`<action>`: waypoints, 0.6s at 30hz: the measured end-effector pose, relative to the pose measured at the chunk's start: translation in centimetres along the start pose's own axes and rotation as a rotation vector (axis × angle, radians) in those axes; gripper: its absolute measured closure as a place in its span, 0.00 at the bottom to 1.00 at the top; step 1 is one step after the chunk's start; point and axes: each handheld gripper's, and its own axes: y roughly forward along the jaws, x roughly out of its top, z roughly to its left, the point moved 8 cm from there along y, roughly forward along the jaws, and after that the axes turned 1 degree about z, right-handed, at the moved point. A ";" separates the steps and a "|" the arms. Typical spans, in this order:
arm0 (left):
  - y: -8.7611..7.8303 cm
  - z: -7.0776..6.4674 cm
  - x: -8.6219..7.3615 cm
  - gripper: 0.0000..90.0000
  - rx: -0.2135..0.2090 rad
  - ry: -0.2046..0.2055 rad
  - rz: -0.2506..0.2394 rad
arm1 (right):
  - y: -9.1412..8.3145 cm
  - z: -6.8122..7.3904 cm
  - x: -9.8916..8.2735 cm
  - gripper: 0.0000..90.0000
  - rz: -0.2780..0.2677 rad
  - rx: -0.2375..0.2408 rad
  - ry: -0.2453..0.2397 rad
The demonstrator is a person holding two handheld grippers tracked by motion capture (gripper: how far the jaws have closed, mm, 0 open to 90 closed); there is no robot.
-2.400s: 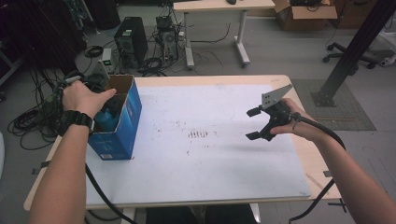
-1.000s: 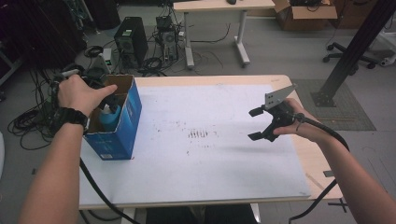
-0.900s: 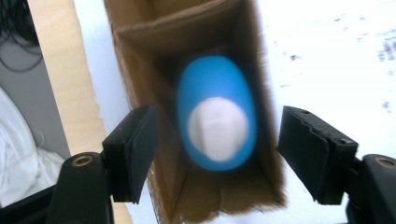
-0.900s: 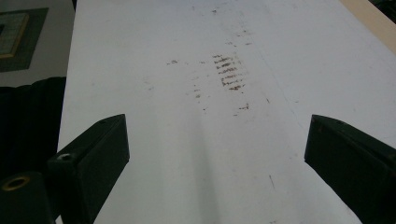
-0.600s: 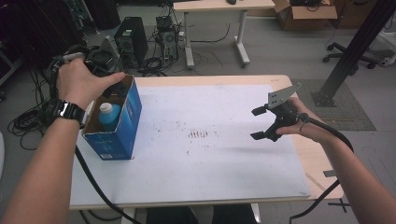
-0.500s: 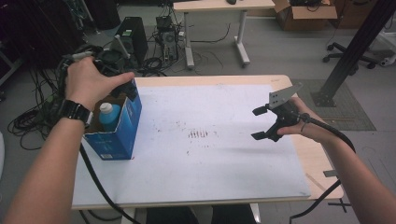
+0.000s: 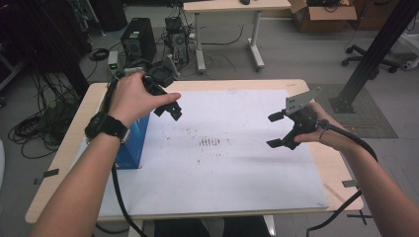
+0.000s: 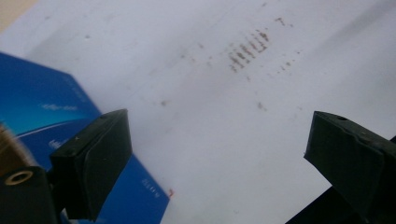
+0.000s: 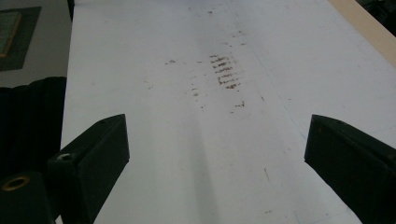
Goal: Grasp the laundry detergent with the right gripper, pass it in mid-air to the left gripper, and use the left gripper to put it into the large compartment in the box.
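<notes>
Looking down from the high view, the left gripper (image 7: 168, 104) hangs above the near-left part of the white table sheet (image 7: 237, 163), just beside the top of the blue cardboard box (image 7: 132, 143), which stands on the sheet's left edge with the person's left hand (image 7: 129, 98) and a black wristwatch (image 7: 105, 127) partly covering it. The left gripper's jaws have just been opening, and nothing is between them. The right gripper (image 7: 276, 130) is held over the right side of the sheet, well apart from the box, its jaws spread wide and empty, the grey three-cornered plate on top of it and a black cable (image 7: 356, 148) trailing back along the forearm. A patch of brown smudges (image 7: 211, 142) marks the sheet between the two grippers. In the left gripper view the two black jaws stand far apart with only the white sheet between them — the blue box (image 8: 46, 116) sits at the lower left, partly behind the left-hand jaw, and the brown smudges (image 8: 247, 49) lie farther up. In the right gripper view the jaws are likewise wide with bare sheet between them; the smudges (image 9: 225, 71) lie ahead, and the wooden table edge (image 9: 369, 28) runs along the upper right corner.
</notes>
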 end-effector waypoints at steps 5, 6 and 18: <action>1.8 -1.3 0.2 0.07 -0.028 0.016 0.026 | 0.0 0.0 -0.1 0.08 0.005 -0.002 0.004; 2.4 -1.9 0.3 0.07 -0.049 0.022 0.034 | 0.0 0.0 -0.1 0.08 0.004 -0.003 0.005; 4.5 -4.0 0.6 0.06 -0.095 0.055 0.058 | -0.1 0.2 -0.3 0.08 0.010 -0.004 0.006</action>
